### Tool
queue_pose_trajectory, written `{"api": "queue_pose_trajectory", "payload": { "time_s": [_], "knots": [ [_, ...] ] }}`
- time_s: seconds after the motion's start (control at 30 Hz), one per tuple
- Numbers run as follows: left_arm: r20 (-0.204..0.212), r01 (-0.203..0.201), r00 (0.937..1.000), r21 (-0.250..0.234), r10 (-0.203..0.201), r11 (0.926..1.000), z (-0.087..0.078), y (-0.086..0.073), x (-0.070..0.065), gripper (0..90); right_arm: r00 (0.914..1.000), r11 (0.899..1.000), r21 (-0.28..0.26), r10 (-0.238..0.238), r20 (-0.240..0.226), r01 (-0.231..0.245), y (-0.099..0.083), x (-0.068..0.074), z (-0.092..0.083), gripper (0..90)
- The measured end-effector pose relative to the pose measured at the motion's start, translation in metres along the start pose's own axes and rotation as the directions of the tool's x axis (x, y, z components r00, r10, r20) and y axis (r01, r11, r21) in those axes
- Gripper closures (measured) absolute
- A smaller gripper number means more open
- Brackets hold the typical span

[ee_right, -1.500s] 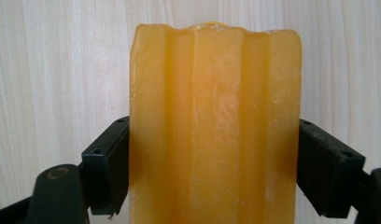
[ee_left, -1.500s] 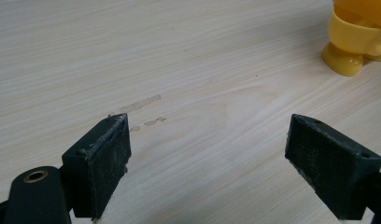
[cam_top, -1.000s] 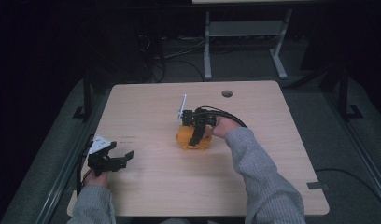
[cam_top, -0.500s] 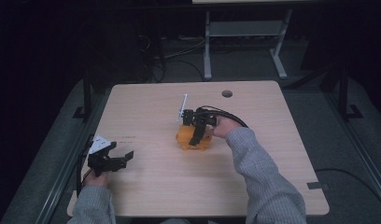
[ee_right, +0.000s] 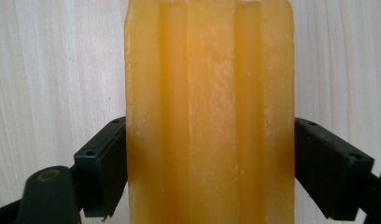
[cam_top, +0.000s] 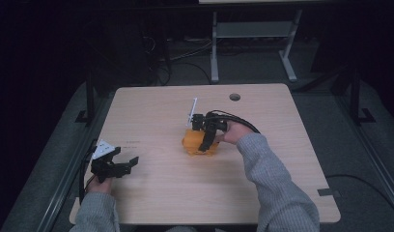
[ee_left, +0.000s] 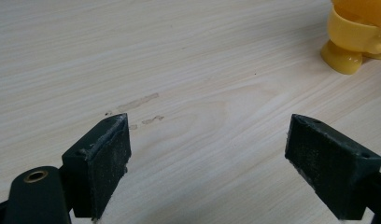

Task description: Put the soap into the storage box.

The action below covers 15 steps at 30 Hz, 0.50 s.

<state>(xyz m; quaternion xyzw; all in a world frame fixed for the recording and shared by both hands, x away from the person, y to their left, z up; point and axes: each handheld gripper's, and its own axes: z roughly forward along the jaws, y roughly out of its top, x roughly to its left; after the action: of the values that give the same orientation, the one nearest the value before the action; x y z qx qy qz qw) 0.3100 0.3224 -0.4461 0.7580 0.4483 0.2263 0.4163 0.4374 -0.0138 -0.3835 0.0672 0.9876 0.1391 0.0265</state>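
Orange block [ee_right: 209,116] clamped betw. right hand-held gripper [ee_right: 209,172] jaws, mid-table.

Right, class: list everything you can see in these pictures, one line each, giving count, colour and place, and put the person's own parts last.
Orange plastic object: one, orange-yellow, middle of the table, between the right gripper's fingers.
White stick: one, white, just behind the orange plastic object; too small to identify.
Table: one, pale wood, with a round hole near its far edge.
Metal frame: one, light grey, on the floor beyond the table.
Cables: several, dark, on the floor behind the table.
Left gripper: one, black, near left edge, open over bare wood.
Right gripper: one, black, closed on the orange plastic object.
Sleeves: two, grey.
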Motion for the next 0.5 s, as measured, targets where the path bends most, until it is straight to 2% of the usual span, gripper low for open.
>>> {"api": "queue_pose_trajectory", "payload": {
  "time_s": [0.2,0.5],
  "knots": [
    [0.002,0.002,1.0,0.002,-0.002,1.0,0.0002,-0.0001,0.0002,13.8,0.9998,1.0,-0.003,-0.018,0.004,0.018,-0.0001,0.001,-0.0011,19.9],
    [0.003,0.005,1.0,0.0,-0.005,1.0,0.0004,-0.0002,0.0004,13.8,0.9999,1.0,-0.004,-0.014,0.003,0.014,-0.0002,0.0009,-0.0011,19.8]
  ]
}}
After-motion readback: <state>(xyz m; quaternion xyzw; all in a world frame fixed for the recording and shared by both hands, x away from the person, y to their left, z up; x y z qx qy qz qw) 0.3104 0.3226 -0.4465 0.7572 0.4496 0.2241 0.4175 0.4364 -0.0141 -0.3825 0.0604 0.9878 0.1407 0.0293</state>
